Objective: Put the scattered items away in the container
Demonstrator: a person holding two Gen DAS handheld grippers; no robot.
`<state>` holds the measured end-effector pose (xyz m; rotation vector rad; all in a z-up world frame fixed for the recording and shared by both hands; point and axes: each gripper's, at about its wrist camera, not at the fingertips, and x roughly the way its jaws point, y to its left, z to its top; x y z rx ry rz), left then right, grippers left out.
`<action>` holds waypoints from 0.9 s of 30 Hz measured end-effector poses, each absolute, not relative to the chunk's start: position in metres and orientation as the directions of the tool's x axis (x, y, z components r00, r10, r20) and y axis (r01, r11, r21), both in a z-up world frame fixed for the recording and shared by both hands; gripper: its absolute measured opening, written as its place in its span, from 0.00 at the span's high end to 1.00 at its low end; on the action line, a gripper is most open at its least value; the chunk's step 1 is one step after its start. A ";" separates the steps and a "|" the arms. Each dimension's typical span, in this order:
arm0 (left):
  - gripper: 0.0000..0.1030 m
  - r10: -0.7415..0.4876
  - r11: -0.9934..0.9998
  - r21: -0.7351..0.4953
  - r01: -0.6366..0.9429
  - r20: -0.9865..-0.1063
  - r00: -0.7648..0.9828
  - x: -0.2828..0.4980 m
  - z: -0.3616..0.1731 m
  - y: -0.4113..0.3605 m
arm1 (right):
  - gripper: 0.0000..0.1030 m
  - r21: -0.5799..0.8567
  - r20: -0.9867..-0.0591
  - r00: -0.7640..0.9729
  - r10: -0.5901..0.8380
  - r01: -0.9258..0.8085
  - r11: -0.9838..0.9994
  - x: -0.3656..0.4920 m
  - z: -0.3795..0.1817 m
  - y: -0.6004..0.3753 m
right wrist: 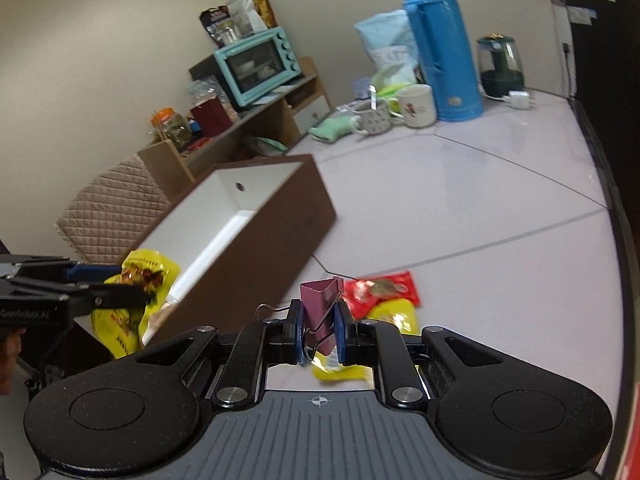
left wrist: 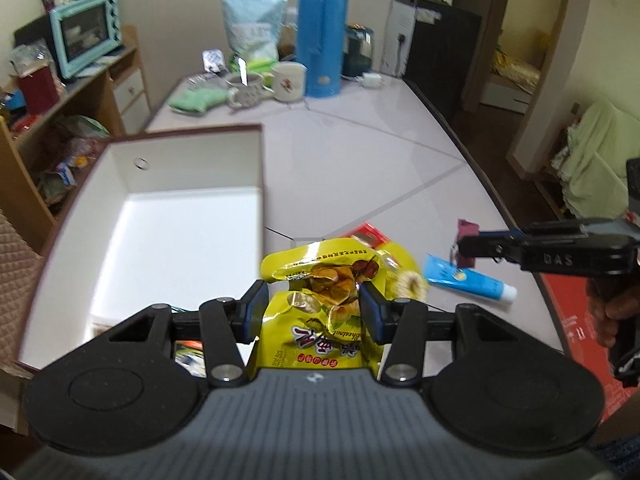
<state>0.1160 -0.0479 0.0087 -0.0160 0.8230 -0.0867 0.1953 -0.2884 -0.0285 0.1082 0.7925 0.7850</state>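
My left gripper (left wrist: 314, 304) is shut on a crumpled yellow snack bag (left wrist: 320, 280), held above the table just right of the open box (left wrist: 192, 160), which is brown outside and white inside. My right gripper (right wrist: 319, 332) is shut on a maroon binder clip (right wrist: 320, 300), lifted over a red packet (right wrist: 384, 288) and a second yellow packet (right wrist: 394, 316) lying on the table. In the left wrist view the right gripper (left wrist: 466, 240) hangs with the clip (left wrist: 466, 228) above a blue tube (left wrist: 468, 280). In the right wrist view the left gripper (right wrist: 134, 283) holds the bag (right wrist: 120, 320) near the box's (right wrist: 272, 248) near end.
A blue thermos (left wrist: 322, 32), two mugs (left wrist: 288, 80), a green cloth (left wrist: 196, 100) and a kettle (right wrist: 500, 60) stand at the table's far end. A shelf with a teal toaster oven (left wrist: 86, 32) is to the left. The table's dark edge (right wrist: 616, 208) runs along the right.
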 end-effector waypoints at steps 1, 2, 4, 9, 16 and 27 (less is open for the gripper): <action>0.57 -0.074 0.997 -0.042 0.063 -0.727 0.682 0.116 0.012 -0.042 | 0.86 0.368 -0.595 0.439 0.674 -0.597 0.713 0.194 -0.027 -0.283; 0.57 -0.065 0.998 -0.036 0.056 -0.723 0.687 0.115 0.014 -0.036 | 0.86 0.368 -0.591 0.437 0.678 -0.602 0.709 0.194 -0.025 -0.278; 0.57 -0.049 0.999 -0.027 0.042 -0.717 0.696 0.114 0.018 -0.024 | 0.86 0.368 -0.584 0.434 0.686 -0.611 0.701 0.192 -0.022 -0.267; 0.57 -0.018 1.000 -0.012 0.013 -0.705 0.709 0.113 0.026 0.005 | 0.86 0.367 -0.562 0.424 0.710 -0.642 0.673 0.188 -0.012 -0.237; 0.57 0.016 1.000 0.007 -0.015 -0.695 0.718 0.114 0.030 0.045 | 0.86 0.368 -0.533 0.404 0.743 -0.681 0.634 0.185 -0.002 -0.192; 0.57 0.015 1.000 0.004 -0.017 -0.698 0.716 0.129 0.024 0.096 | 0.86 0.354 -0.540 0.376 0.753 -0.711 0.608 0.185 0.001 -0.130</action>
